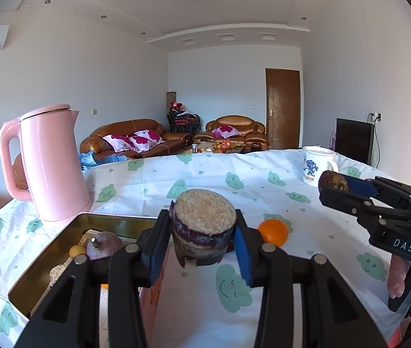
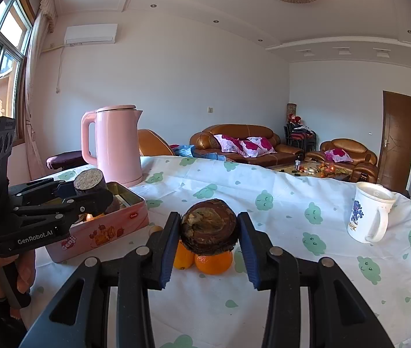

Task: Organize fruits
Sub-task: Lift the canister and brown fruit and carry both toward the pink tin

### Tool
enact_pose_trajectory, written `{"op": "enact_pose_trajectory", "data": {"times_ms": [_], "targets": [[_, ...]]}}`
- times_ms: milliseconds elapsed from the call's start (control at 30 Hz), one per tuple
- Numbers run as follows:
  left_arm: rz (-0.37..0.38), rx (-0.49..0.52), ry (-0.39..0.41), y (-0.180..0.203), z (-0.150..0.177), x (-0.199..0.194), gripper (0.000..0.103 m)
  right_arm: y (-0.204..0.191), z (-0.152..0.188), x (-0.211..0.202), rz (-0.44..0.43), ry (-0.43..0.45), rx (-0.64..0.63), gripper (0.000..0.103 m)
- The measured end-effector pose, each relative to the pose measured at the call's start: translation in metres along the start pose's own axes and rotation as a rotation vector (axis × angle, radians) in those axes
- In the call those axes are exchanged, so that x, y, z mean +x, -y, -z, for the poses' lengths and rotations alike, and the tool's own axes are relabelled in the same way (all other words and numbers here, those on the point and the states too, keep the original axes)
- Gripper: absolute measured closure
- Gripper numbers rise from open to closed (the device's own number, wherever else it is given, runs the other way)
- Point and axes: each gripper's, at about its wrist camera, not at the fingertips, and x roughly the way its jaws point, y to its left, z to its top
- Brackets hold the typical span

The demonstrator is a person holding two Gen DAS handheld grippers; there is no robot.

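My left gripper [image 1: 204, 232] is shut on a purple-skinned chunk [image 1: 204, 217] with a pale, grainy cut top, held above the tablecloth. It hangs just right of an open tin [image 1: 112, 222] that holds a dark round fruit [image 1: 104, 245] and a small yellow one [image 1: 77, 250]. My right gripper [image 2: 209, 232] is shut on a brown round chunk [image 2: 209, 226], raised over two oranges [image 2: 214, 262] on the cloth. Each wrist view shows the other gripper: the right gripper [image 1: 334, 187] at the right, the left gripper [image 2: 92, 192] above the pink tin [image 2: 104, 232].
A pink kettle [image 1: 52, 165] stands behind the tin at the left. A white mug [image 2: 367, 214] sits at the right of the table. The cloth [image 2: 263, 179] with green cloud prints covers the table. Sofas and a door lie beyond the far edge.
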Motion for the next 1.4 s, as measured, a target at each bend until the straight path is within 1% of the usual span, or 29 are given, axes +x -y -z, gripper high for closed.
{"op": "enact_pose_trajectory", "data": {"times_ms": [267, 667, 1000, 1400], "targets": [[-0.007, -0.007, 0.0, -0.002, 0.0, -0.001, 0.06, -0.007, -0.001, 0.002, 0.003, -0.009, -0.033, 0.061], [-0.014, -0.012, -0.006, -0.004, 0.0, -0.003, 0.06, -0.009, -0.003, 0.005, -0.009, -0.015, -0.028, 0.061], [-0.031, -0.027, -0.011, -0.013, -0.001, -0.007, 0.06, -0.027, -0.006, 0.015, -0.047, -0.027, -0.053, 0.061], [-0.072, -0.073, -0.028, -0.039, -0.001, -0.013, 0.06, -0.06, -0.015, 0.031, -0.114, -0.041, -0.1, 0.061]]}}
